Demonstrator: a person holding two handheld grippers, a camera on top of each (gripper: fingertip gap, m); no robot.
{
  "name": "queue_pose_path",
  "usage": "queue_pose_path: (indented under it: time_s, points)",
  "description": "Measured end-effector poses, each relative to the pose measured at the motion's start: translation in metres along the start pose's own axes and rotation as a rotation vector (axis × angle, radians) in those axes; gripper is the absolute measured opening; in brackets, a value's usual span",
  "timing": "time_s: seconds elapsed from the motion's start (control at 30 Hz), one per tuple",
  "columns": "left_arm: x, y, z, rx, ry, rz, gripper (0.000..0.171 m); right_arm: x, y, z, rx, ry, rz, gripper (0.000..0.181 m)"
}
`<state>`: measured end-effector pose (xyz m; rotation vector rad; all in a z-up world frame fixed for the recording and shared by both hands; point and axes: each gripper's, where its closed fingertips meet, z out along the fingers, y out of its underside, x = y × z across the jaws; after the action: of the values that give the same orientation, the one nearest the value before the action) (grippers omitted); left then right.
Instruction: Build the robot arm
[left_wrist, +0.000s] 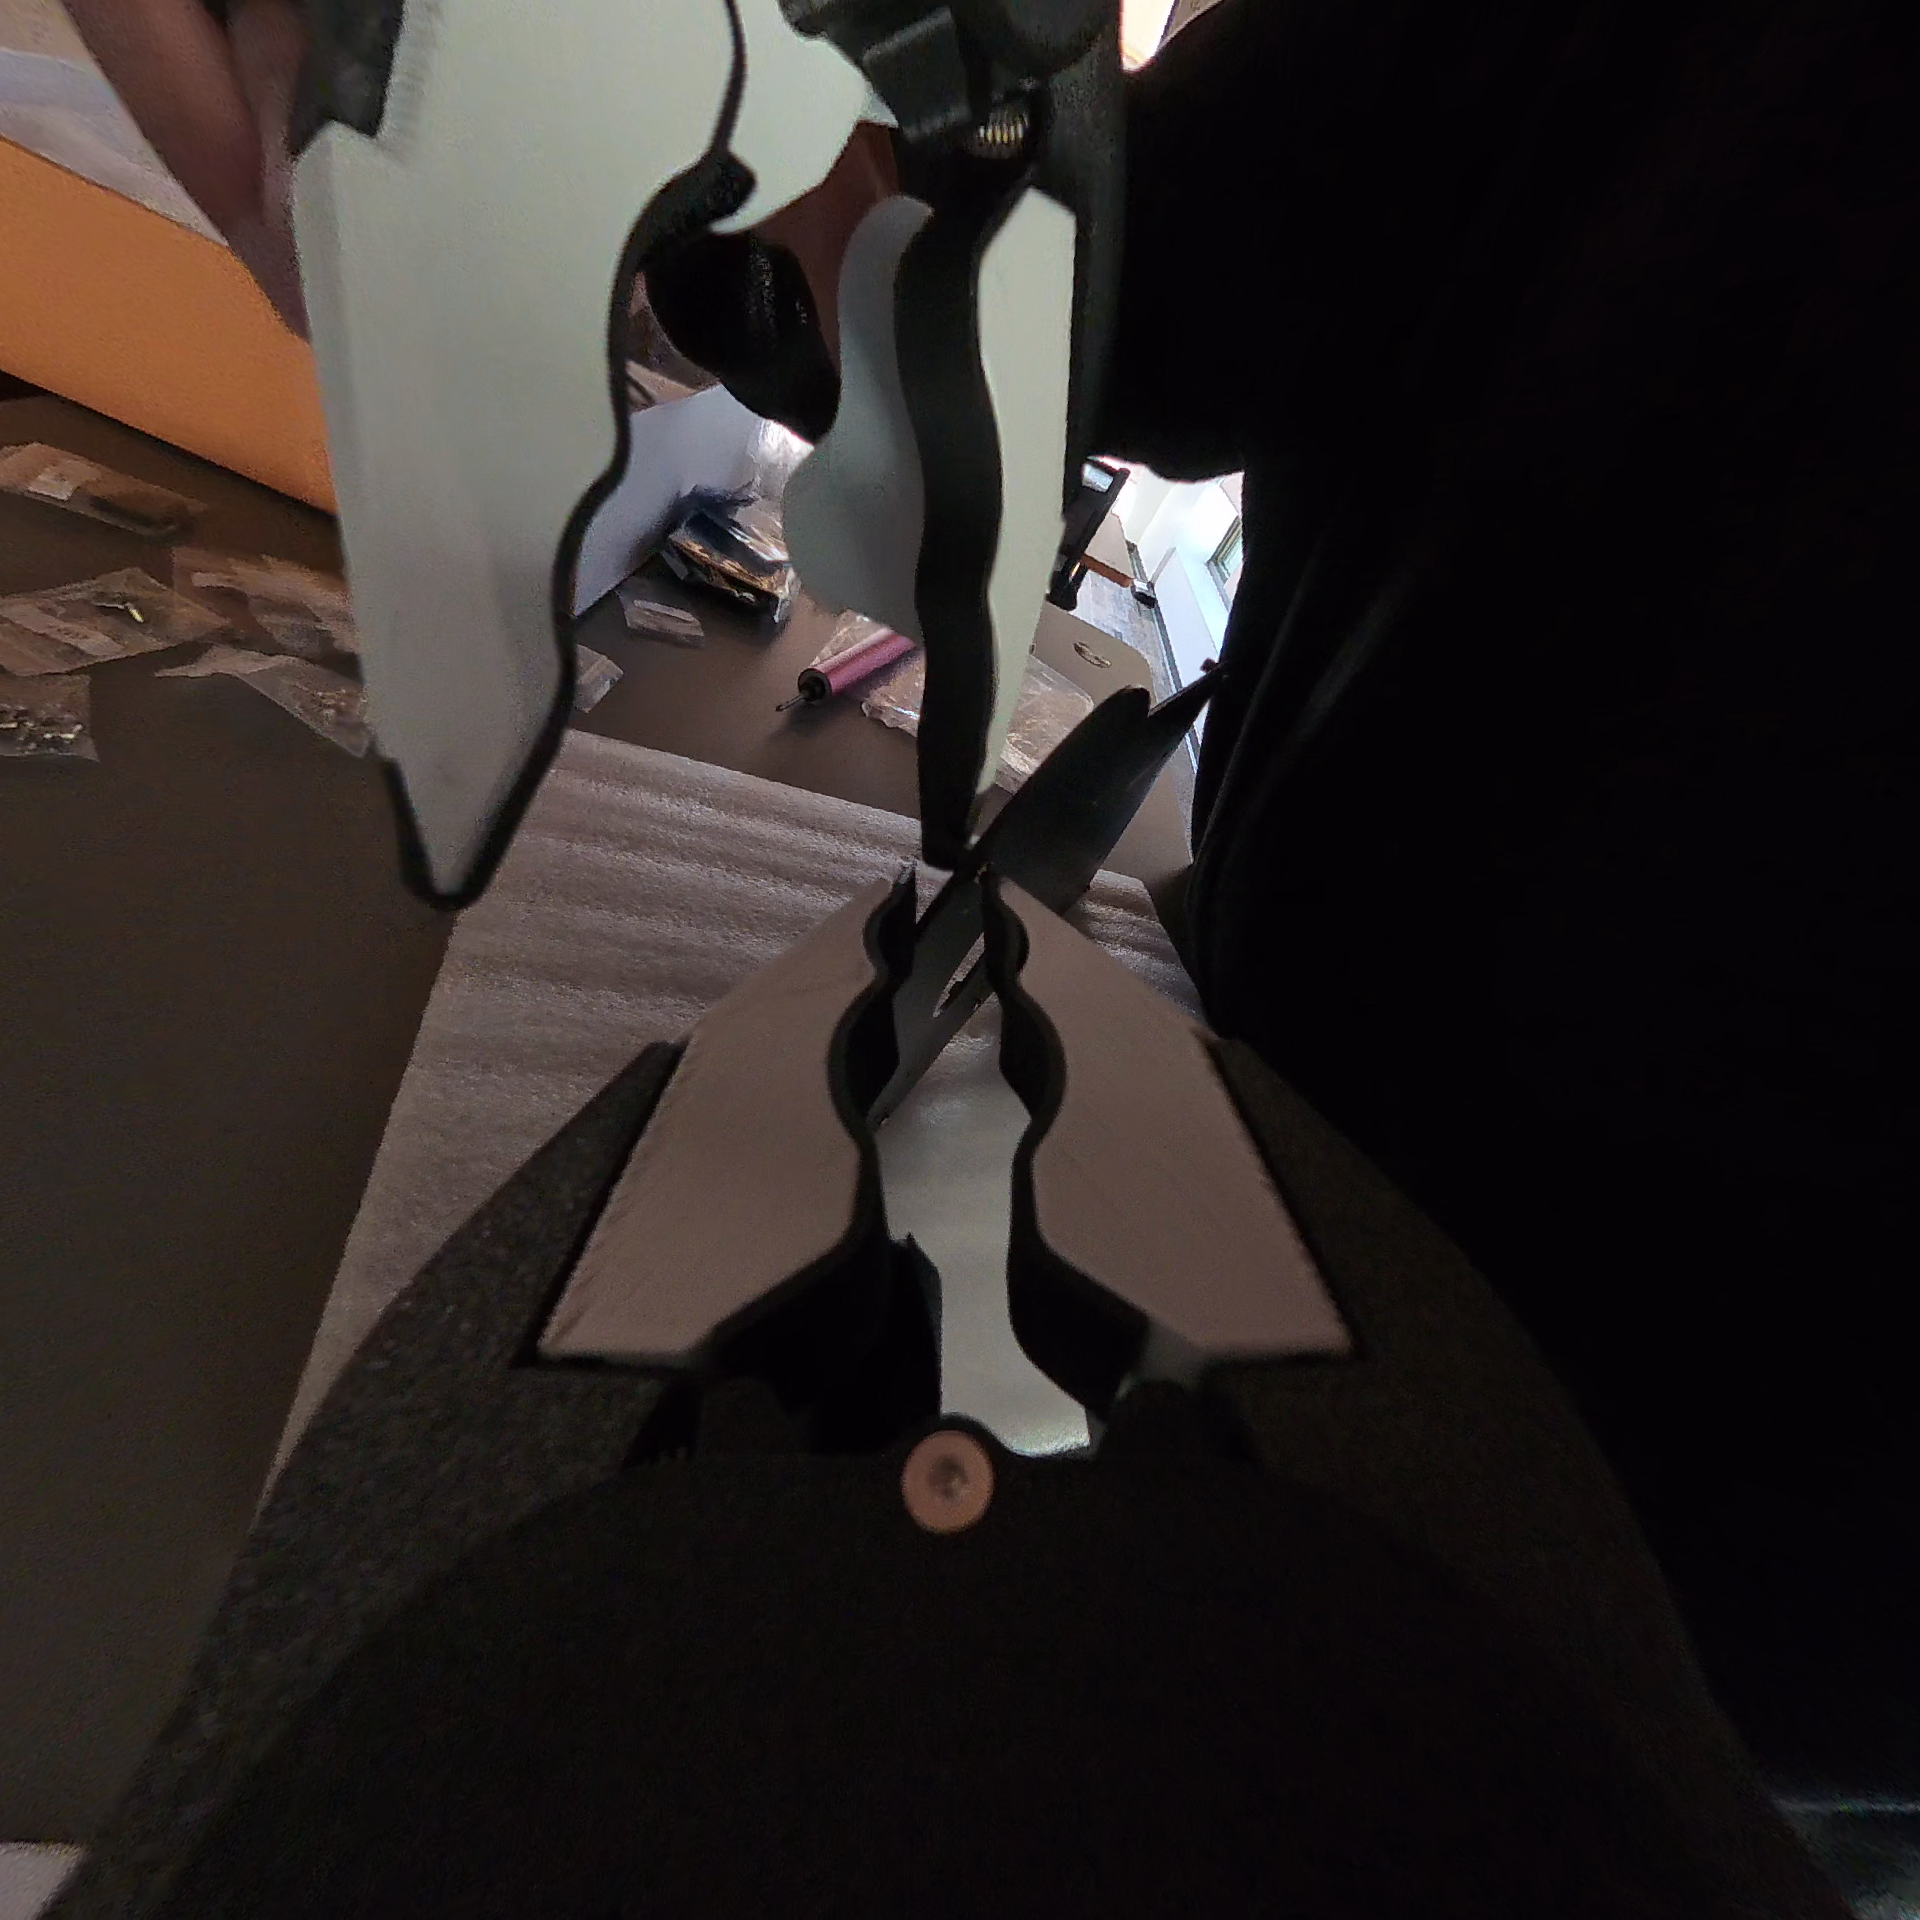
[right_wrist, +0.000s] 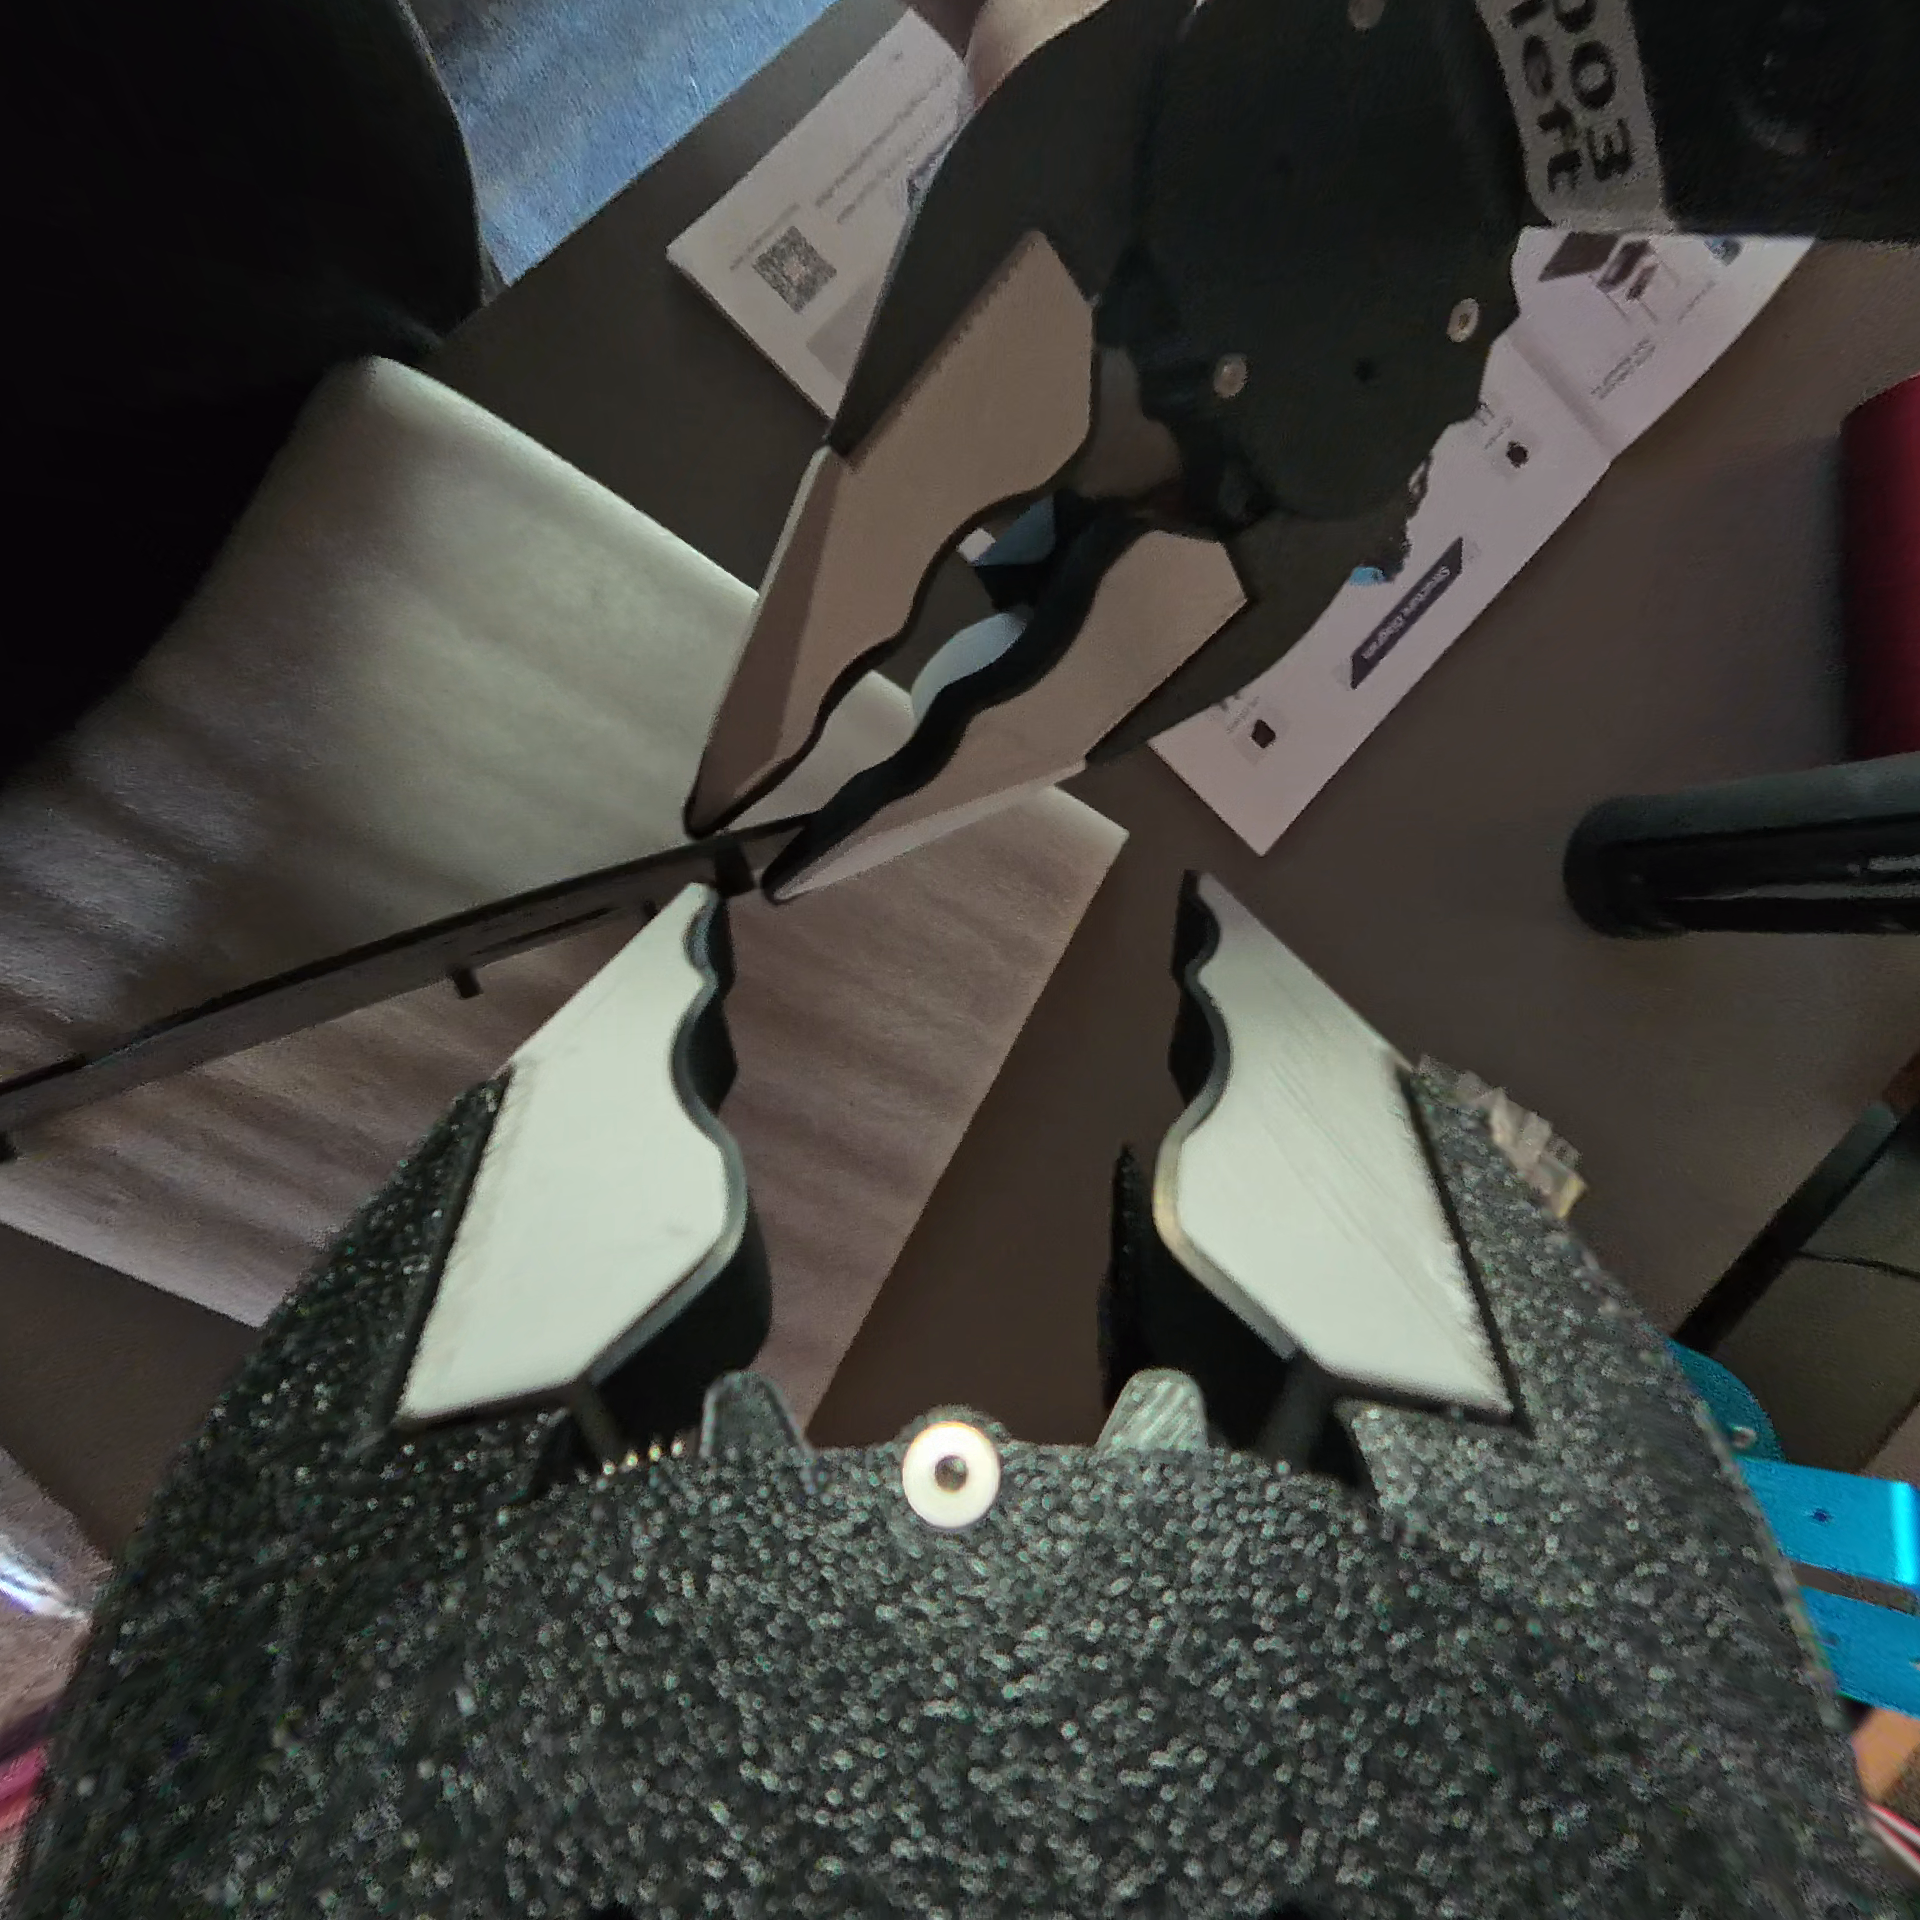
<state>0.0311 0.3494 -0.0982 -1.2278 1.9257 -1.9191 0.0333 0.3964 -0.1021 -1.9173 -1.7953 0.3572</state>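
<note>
While L gripper (left_wrist: 940, 925) pinches thin black plate (right_wrist: 312, 997), R gripper (right_wrist: 951, 925) gapes, one fingertip (right_wrist: 707, 914) touching it.

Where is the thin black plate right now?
The black plate is pinched in the left gripper, over the foam sheet. In the right wrist view, the open right gripper is beside it.

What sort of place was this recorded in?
Probably an assembly or hobby workbench: a dark table strewn with small plastic parts bags, a printed instruction sheet and a foam sheet.
</note>
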Motion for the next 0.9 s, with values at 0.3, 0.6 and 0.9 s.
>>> queue_pose_path:
  time_s: [0.3,0.6,0.9]
  points:
    - [-0.001,-0.001,0.001,0.006,0.010,-0.006,0.011,-0.003,0.000,0.003,-0.011,0.018,-0.019,0.081]
    - [0.002,0.001,-0.001,0.035,0.001,-0.005,0.012,-0.017,0.014,-0.034,0.242,-0.184,0.331,0.046]
    - [0.004,0.001,-0.002,0.067,0.012,-0.026,0.011,-0.053,-0.021,-0.039,1.150,-0.521,0.631,0.063]
